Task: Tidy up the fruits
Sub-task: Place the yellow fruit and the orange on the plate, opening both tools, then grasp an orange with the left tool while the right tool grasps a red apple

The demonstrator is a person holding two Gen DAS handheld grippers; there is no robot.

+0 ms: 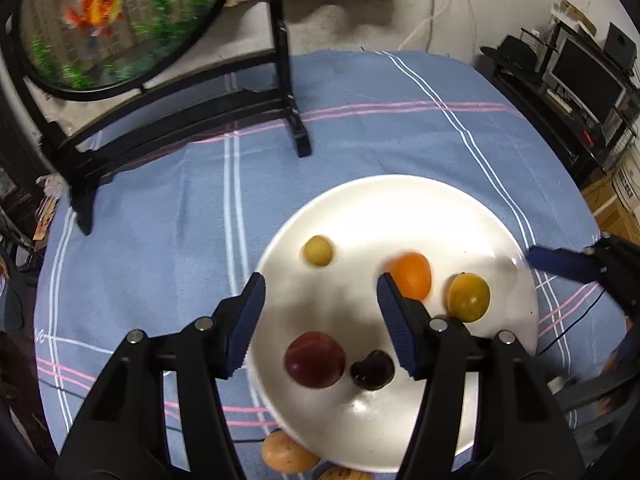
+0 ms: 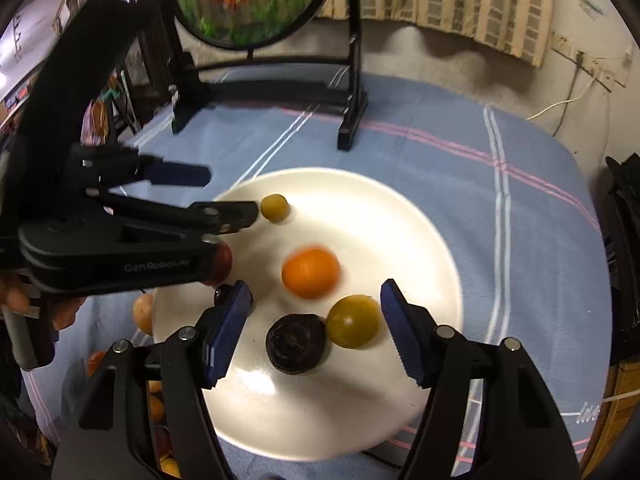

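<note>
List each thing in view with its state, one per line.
left gripper: open, empty, over the plate.
right gripper: open, empty.
white plate: on the cloth, holding fruit.
orange fruit: on plate, blurred.
red fruit: on plate.
dark wrinkled fruit: touching the yellow-green fruit.

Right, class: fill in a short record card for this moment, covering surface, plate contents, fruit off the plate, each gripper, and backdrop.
surface: blue striped cloth
plate: white plate, round
on plate: orange fruit, yellow-green fruit, small yellow fruit, dark wrinkled fruit, red fruit, small dark fruit
off plate: tan fruit at the near edge
left gripper: open, empty, over the plate
right gripper: open, empty, over the plate
backdrop: round goldfish panel in a black stand
</note>
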